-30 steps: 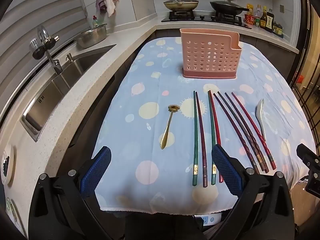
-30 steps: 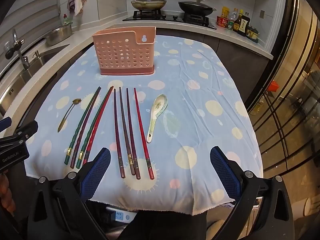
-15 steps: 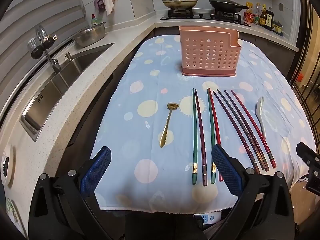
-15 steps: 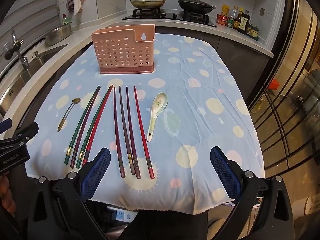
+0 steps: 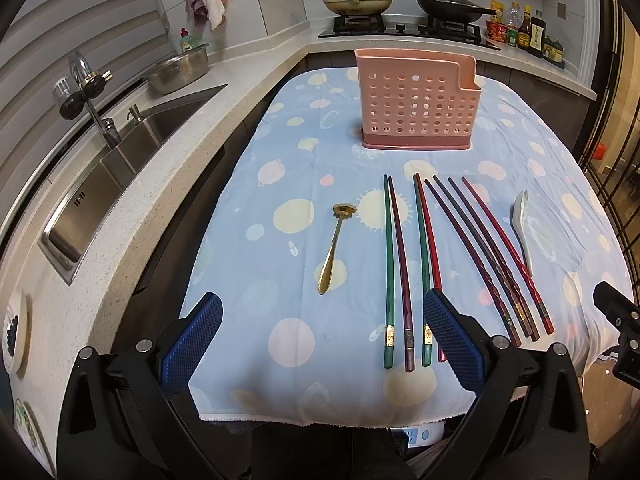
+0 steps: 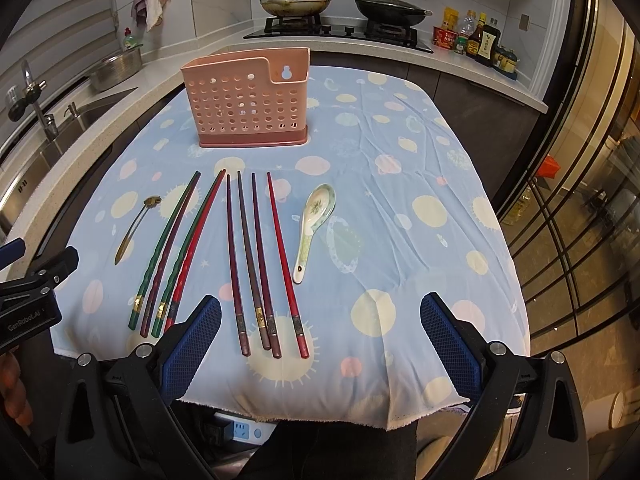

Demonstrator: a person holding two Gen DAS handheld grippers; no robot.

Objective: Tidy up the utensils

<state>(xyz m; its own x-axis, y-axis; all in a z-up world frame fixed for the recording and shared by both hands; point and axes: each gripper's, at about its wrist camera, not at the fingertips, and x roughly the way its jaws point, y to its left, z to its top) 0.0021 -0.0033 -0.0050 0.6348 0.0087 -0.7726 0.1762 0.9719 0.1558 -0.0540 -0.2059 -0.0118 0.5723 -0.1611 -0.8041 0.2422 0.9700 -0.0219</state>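
Observation:
A pink perforated utensil holder (image 5: pixel 418 100) (image 6: pixel 248 98) stands upright at the far middle of the table. Several green, maroon and red chopsticks (image 5: pixel 432 256) (image 6: pixel 244 256) lie side by side in front of it. A gold spoon (image 5: pixel 334 248) (image 6: pixel 134 230) lies to their left, a white ceramic spoon (image 5: pixel 522 224) (image 6: pixel 314 224) to their right. My left gripper (image 5: pixel 322 340) hovers open over the near table edge, below the gold spoon. My right gripper (image 6: pixel 320 340) is open too, above the near edge, in front of the chopstick handles. Neither holds anything.
The table wears a blue cloth (image 5: pixel 296 168) (image 6: pixel 400 184) with pale dots. A stone counter with a steel sink (image 5: pixel 116 160) and tap runs along the left. A hob with two pans (image 6: pixel 344 4) and sauce bottles (image 6: pixel 476 40) sits behind. A glass door (image 6: pixel 580 200) is on the right.
Both grippers have edged slightly forward and up toward the table; the utensils and holder lie where they were. Both stay open.

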